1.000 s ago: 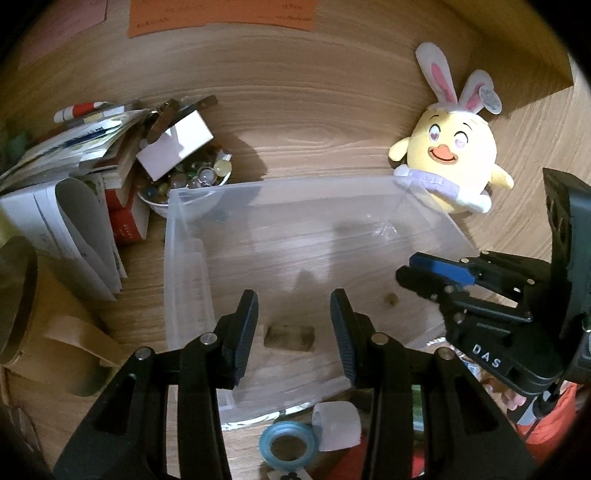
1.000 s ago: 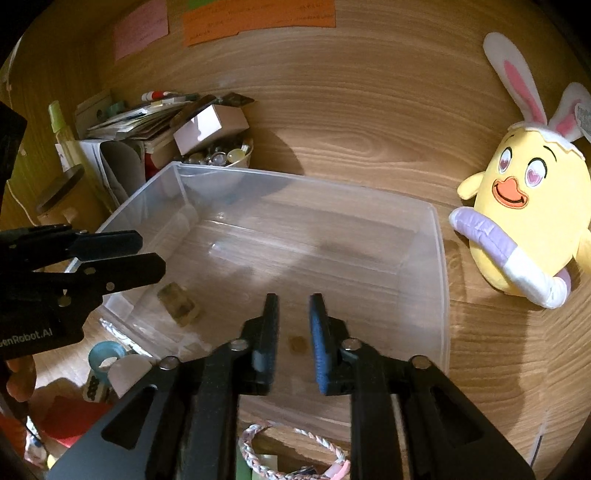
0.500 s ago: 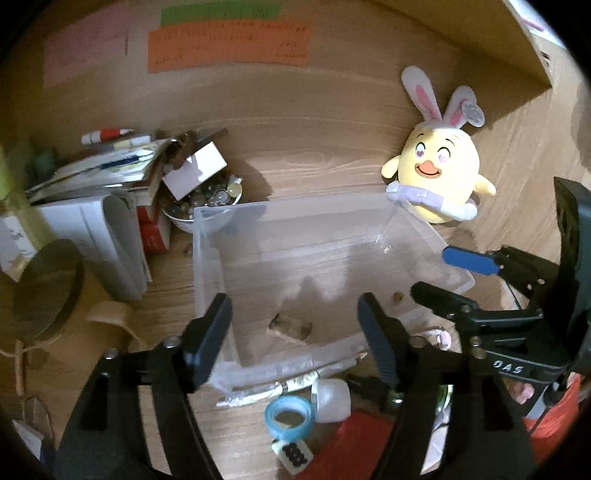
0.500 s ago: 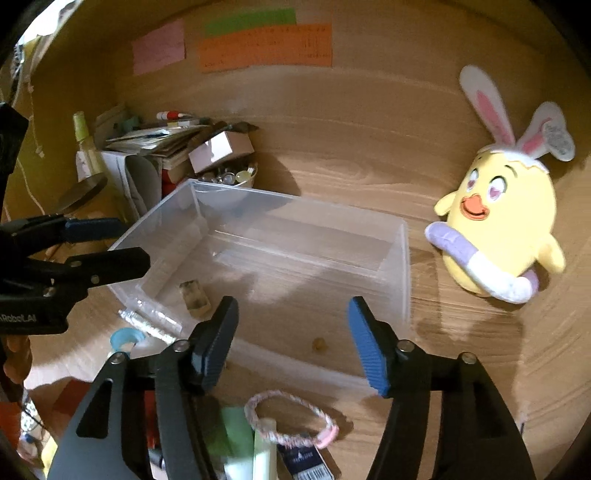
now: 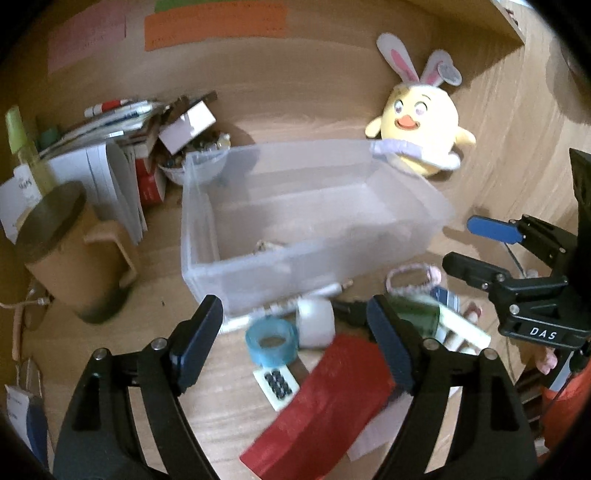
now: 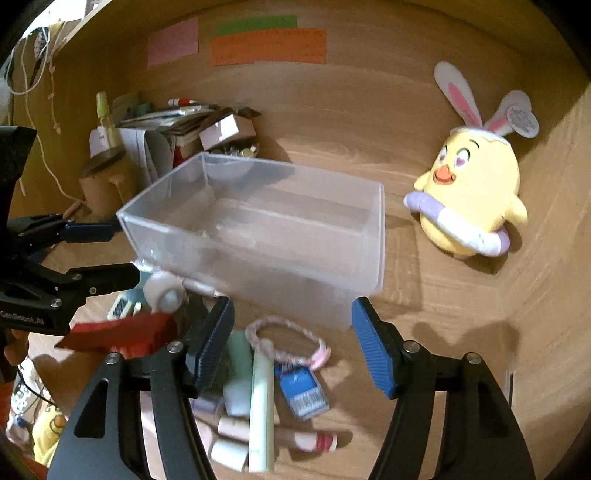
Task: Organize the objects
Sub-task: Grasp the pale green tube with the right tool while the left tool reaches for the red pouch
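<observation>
- Left gripper (image 5: 295,339): jaws have just been opening, nothing between them, above the blue tape roll (image 5: 271,341).
- Clear plastic box (image 6: 376,221): behind the clutter, nearly empty.
- Right gripper (image 6: 291,343): also just opened and empty; lower it squarely over the pink braided bracelet (image 6: 286,341).

Clear plastic bin (image 5: 310,236) behind scattered clutter (image 6: 266,369)

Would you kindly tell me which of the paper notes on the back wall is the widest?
The orange note: it runs clearly wider than the green strip above it and the pink note to its left.
</observation>
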The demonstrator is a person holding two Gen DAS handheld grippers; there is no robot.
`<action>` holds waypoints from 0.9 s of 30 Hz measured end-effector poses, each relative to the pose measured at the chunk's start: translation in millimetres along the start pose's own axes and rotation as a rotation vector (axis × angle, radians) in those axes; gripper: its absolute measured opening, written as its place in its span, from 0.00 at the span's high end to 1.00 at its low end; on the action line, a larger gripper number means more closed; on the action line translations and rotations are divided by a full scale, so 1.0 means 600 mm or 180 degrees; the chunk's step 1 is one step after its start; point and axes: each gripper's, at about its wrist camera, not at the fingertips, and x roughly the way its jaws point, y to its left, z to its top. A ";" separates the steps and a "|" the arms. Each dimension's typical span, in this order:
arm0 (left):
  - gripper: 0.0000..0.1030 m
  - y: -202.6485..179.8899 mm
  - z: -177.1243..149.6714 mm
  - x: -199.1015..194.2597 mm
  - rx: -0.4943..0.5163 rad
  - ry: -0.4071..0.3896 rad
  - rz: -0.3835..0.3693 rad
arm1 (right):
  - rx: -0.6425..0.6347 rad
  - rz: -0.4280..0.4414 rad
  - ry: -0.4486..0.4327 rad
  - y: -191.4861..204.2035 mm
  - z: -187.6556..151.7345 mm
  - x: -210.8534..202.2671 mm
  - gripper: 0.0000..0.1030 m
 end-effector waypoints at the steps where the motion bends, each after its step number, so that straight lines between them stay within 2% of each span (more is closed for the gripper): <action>1: 0.22 -0.002 -0.005 0.001 0.0001 0.0016 -0.0010 | 0.0019 0.0005 0.0014 -0.001 -0.007 -0.001 0.39; 7: 0.22 -0.018 -0.042 0.006 0.0011 0.0173 -0.0173 | 0.0177 0.0102 0.0158 -0.009 -0.050 -0.002 0.40; 10: 0.17 -0.025 -0.055 0.011 0.0013 0.0225 -0.0250 | 0.0200 0.0166 0.0223 -0.009 -0.065 -0.003 0.48; 20: 0.17 -0.039 -0.075 0.033 0.0079 0.0361 -0.0317 | 0.0231 0.0332 0.0397 -0.004 -0.097 0.005 0.67; 27: 0.17 -0.057 -0.067 0.044 0.0261 0.0350 -0.0352 | 0.0209 0.0369 0.0473 -0.001 -0.100 0.018 0.69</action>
